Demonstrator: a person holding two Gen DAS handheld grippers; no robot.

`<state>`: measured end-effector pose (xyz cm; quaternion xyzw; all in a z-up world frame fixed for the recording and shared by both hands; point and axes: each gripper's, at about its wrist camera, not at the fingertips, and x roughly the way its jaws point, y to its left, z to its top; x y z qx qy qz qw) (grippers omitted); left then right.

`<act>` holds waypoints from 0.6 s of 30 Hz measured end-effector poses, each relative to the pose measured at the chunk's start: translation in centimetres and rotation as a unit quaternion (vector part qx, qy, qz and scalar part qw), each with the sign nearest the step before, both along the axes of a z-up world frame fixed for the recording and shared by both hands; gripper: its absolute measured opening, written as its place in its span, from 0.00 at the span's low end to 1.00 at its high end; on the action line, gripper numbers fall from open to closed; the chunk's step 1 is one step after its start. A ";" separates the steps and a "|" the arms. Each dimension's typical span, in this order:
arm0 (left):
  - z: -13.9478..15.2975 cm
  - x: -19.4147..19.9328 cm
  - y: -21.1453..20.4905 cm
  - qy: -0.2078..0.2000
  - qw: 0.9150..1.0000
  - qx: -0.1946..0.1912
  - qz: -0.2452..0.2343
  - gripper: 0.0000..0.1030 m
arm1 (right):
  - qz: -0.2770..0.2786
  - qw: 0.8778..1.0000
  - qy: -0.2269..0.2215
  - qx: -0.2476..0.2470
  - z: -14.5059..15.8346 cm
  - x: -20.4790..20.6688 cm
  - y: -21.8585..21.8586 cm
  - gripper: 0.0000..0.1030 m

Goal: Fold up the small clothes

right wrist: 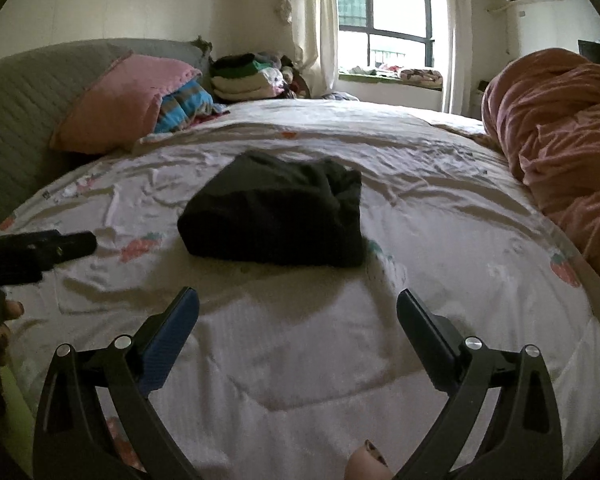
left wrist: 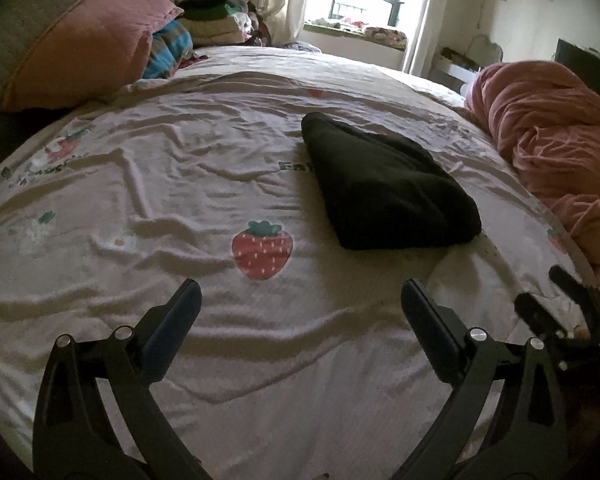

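one dark garment (left wrist: 388, 184), soft and matte, lies folded into a thick wedge at centre right of the left wrist view on a wrinkled strawberry-print sheet (left wrist: 180, 184). its long axis runs from upper left to lower right, the narrow end far. both the left gripper (left wrist: 300, 304) and right gripper (right wrist: 298, 312) are released, jaws spread wide, empty, angled down at the sheet short of the garment.

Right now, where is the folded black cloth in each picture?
Left wrist view: the folded black cloth lies right of centre, beyond the strawberry print.
Right wrist view: the cloth lies near centre, ahead of the tongs.
Shared landmark: the pink pillow at upper left.
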<state>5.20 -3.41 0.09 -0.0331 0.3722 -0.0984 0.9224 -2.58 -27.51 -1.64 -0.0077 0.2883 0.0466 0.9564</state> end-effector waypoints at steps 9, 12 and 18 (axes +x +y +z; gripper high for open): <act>-1.8 -0.4 0.6 0.014 1.000 -0.009 0.006 0.91 | -0.017 1.000 0.018 -0.017 -1.4 -0.6 0.4 0.96; -1.9 -0.5 0.5 0.013 1.000 -0.005 0.005 0.91 | -0.021 0.999 0.019 -0.016 -1.3 -0.5 0.3 0.96; -1.8 -0.6 0.5 0.011 1.000 0.000 0.008 0.91 | -0.028 0.999 0.022 -0.018 -1.4 -0.4 -0.1 0.96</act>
